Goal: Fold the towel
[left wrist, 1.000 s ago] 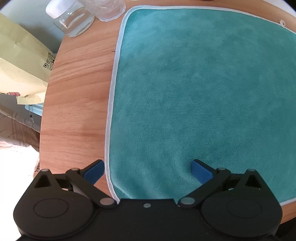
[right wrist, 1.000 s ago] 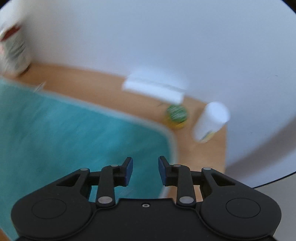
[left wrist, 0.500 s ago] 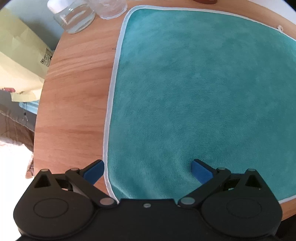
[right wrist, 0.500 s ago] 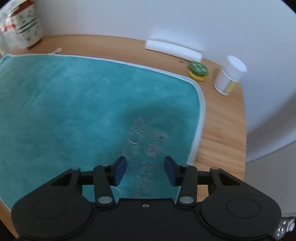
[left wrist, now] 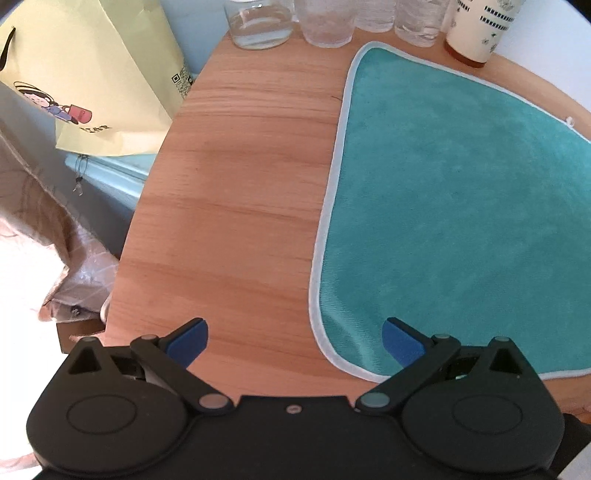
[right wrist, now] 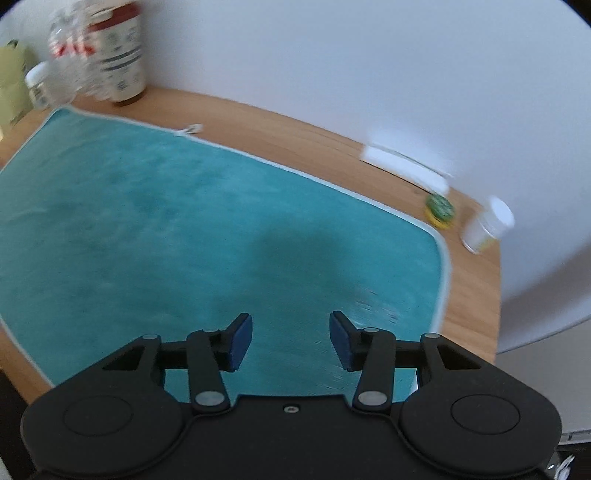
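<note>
Teal towel (left wrist: pixel 461 206) with a pale hem, spread flat and unfolded on the round wooden table (left wrist: pixel 236 192). Left wrist view: the left claw (left wrist: pixel 295 345) points steeply down over the towel's near left corner, its 2 blue pads set wide apart with nothing between them; the left pad stands over bare wood, the right pad (left wrist: pixel 400 341) over the towel just inside the hem, and the rounded corner of the cloth lies between the 2, apart from both. The towel extends away from this claw toward the far right, where a small white hanging loop (left wrist: pixel 570 120) sits on its far edge. Beyond its far left corner stand clear glasses (left wrist: pixel 325 22) and a cream jar (left wrist: pixel 480 29); a pale yellow paper bag (left wrist: pixel 92 74) stands off the table at left. Right wrist view, somewhat blurred: the right claw (right wrist: pixel 291 341) hangs above the towel's near right portion, its jaws having just been opening and now standing about half apart, empty, with only cloth visible beneath them. The towel's right hem (right wrist: pixel 443 280) runs just right of this claw, and a dark shadow falls on the cloth ahead of it. On the bare wood past the towel's far right corner stand a small green-lidded tin (right wrist: pixel 439 208), a white bottle (right wrist: pixel 487 229) and a flat white object (right wrist: pixel 406 166) near the wall.
</note>
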### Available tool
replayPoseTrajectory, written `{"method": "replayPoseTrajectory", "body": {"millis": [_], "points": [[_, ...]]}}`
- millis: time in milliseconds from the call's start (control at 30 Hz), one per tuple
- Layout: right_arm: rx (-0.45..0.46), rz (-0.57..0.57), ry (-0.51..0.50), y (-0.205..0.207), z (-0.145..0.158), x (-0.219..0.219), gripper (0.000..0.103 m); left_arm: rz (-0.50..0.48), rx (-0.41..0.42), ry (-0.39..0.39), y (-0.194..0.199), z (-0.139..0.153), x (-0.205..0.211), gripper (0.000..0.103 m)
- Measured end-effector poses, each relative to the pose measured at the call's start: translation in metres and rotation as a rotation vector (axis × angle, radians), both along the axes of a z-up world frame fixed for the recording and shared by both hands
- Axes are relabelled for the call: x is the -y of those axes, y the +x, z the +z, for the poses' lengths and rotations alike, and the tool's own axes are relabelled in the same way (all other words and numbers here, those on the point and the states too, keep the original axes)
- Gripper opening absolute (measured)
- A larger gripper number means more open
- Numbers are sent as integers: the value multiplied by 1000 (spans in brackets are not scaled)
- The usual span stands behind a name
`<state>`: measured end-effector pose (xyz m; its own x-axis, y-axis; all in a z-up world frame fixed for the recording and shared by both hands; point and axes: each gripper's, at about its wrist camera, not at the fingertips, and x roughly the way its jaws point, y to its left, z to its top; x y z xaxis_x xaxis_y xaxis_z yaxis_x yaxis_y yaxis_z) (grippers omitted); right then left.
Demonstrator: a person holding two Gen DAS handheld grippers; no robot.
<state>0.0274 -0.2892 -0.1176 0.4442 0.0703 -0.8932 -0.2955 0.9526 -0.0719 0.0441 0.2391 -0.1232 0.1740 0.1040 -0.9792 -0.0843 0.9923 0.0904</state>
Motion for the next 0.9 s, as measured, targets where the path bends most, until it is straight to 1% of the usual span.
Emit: {"method": "replayPoseTrajectory", "body": {"millis": [67,200,267,333,400,567,633,800,900], "points": [[-5,43,4,-3,2,-23,52,4,-2,-9,0,-2,-5,103],[-20,67,-17,-8,5,-54,52,-44,16,-18,3,3,-4,103],[-37,68,-16,-11,4,-66,52,-103,39,9,9,8,-2,103],[-45,61,-38,-15,2,-73,52,-142,56,21,15,12,-3,103],[-51,43,-41,-19,2,-75,52,-162,56,5,22,14,-5,103],[-58,-22,-46,-39,4,-82,52,-232,71,4,35,18,-2,103],[-63,-53,-32,-47,3,-83,52,-271,76,8,39,19,2,103],[-73,-139,-13,-69,-3,-85,52,-357,91,-24,58,15,21,103],[-74,-202,-6,-83,-7,-85,52,-386,112,-48,70,15,33,103]]}}
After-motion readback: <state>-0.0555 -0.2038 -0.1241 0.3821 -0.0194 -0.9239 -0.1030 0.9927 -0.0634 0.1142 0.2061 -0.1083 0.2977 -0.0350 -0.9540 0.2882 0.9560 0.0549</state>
